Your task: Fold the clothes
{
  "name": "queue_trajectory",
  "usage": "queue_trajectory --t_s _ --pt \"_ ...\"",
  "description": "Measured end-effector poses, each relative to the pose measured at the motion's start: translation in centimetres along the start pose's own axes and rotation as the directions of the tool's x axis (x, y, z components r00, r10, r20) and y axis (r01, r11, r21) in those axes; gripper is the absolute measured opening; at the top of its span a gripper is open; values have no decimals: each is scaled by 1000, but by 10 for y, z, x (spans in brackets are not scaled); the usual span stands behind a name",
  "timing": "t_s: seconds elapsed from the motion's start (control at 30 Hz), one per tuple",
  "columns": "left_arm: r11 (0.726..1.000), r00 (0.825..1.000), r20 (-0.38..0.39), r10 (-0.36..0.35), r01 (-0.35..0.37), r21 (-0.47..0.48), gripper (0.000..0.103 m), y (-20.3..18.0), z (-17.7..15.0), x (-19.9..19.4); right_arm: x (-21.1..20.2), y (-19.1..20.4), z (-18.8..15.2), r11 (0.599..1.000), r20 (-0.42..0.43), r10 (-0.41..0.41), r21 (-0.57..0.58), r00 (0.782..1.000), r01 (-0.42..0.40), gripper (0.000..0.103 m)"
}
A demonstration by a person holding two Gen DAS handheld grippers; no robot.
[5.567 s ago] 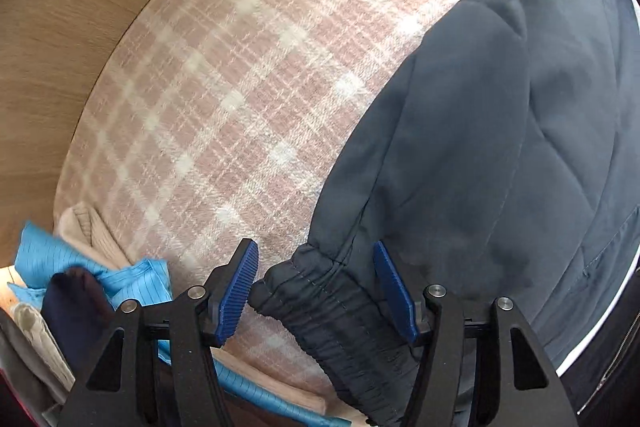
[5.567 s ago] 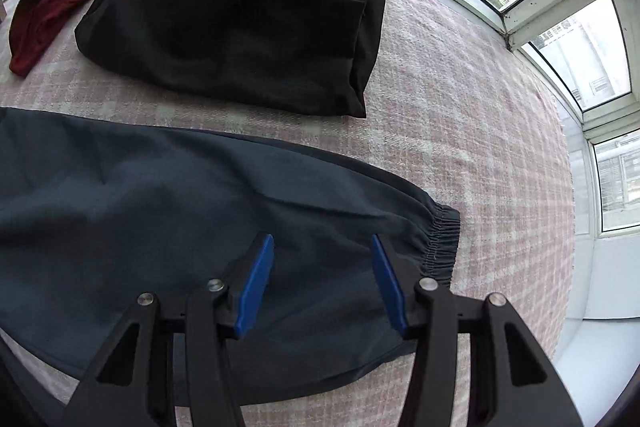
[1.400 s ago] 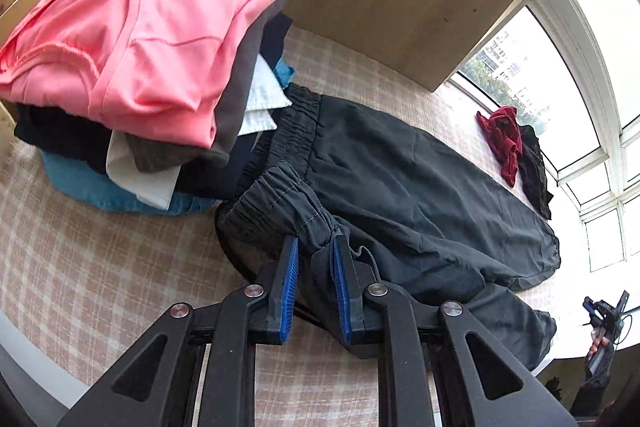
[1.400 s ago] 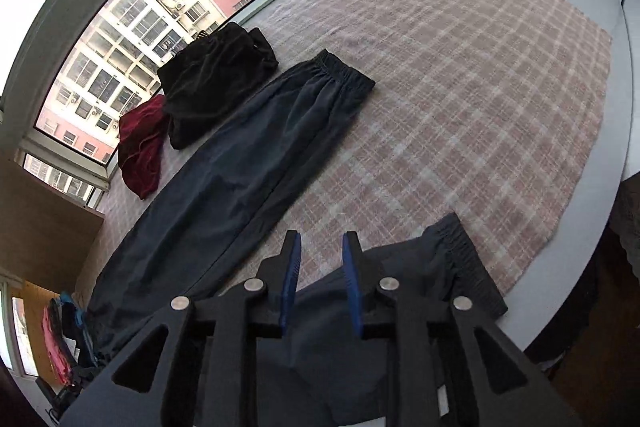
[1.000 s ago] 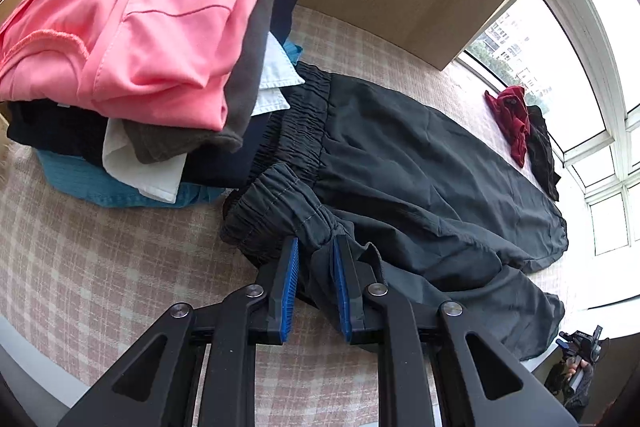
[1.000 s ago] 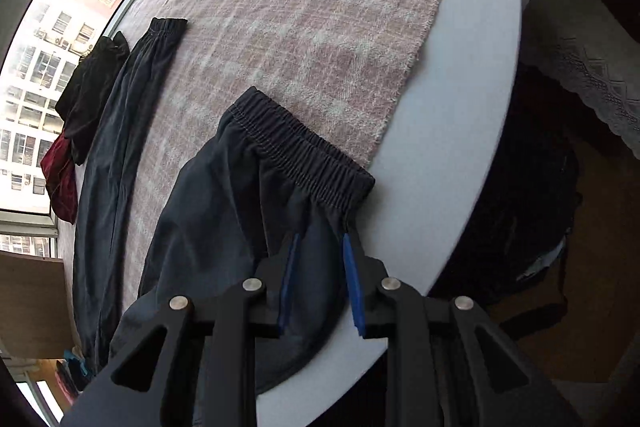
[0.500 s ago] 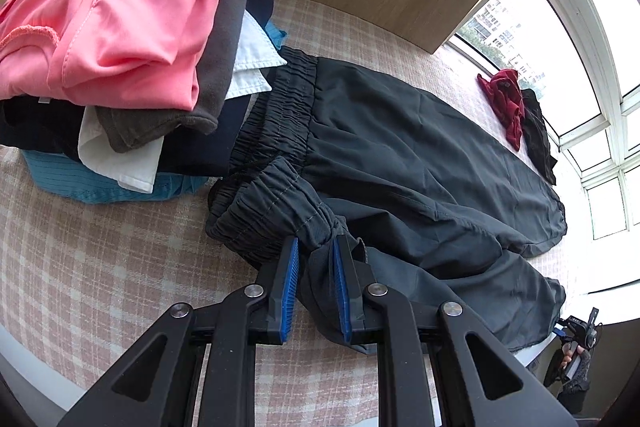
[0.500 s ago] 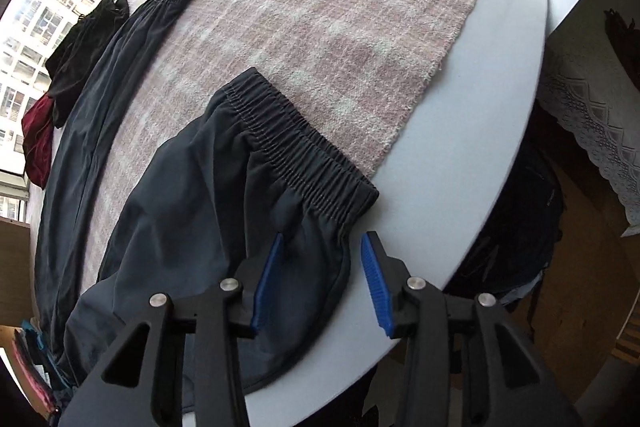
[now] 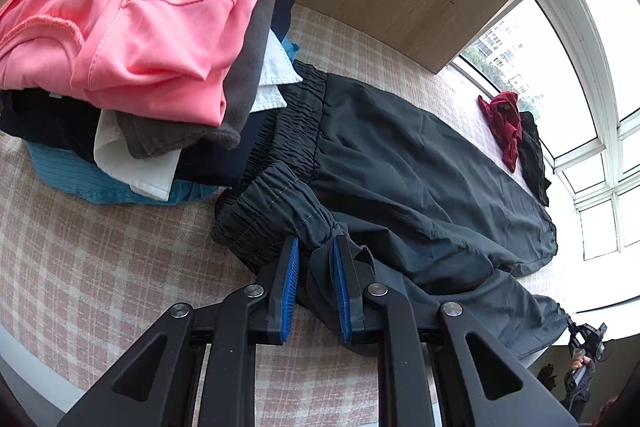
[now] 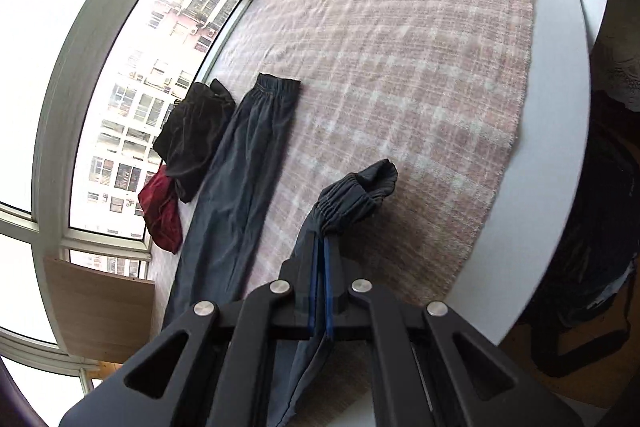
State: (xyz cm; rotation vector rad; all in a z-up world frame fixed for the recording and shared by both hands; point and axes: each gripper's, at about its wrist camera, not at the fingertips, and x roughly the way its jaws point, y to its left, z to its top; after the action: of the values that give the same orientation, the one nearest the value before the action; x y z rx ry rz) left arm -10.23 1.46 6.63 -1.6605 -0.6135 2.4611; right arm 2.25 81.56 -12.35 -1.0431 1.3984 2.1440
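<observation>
Trousers (image 9: 400, 163) pinched at both ends
Waistband is clamped by left gripper (image 9: 314, 247) beside the clothes pile (image 9: 132, 27); a cuff, seemingly lifted, is clamped by just-closed right gripper (image 10: 320, 247).

Left tool (image 9: 314, 251) pinching dark trousers (image 9: 400, 163) at the waistband, folded clothes stack (image 9: 132, 39) beside, plaid cloth (image 9: 100, 267)

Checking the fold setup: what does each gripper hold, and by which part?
Both hold the dark trousers: the left gripper pinches the bunched waistband end, and the right gripper, jaws just closed, clamps a leg just behind its elastic cuff.
</observation>
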Motion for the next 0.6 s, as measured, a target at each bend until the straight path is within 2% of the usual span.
queue_trajectory --t_s 0.07,0.23,0.3,0.33,0.47,0.57,0.6 --pt "1000 1000 12 3 -3 -1 16 -2 5 -1 -2 20 14 999 -3 48 -4 999 -48 3" --pt "999 997 65 34 -36 24 15 -18 32 -4 16 89 53 994 24 66 -92 998 -63 3" --pt "997 994 94 52 -56 43 7 -29 47 -5 30 120 72 990 47 52 -134 998 -46 3" --pt "996 992 109 60 -66 54 6 -36 56 -4 42 136 82 987 47 47 -154 998 -40 3" --pt "994 991 114 67 -76 79 6 -62 93 21 110 180 112 973 8 -39 -225 999 40 3" --pt "986 998 22 63 -66 152 10 -82 100 46 165 198 113 938 -23 -166 -312 986 151 3" --pt "981 998 -13 65 -62 185 10 -89 99 52 175 198 110 932 -36 -176 -327 984 155 3"
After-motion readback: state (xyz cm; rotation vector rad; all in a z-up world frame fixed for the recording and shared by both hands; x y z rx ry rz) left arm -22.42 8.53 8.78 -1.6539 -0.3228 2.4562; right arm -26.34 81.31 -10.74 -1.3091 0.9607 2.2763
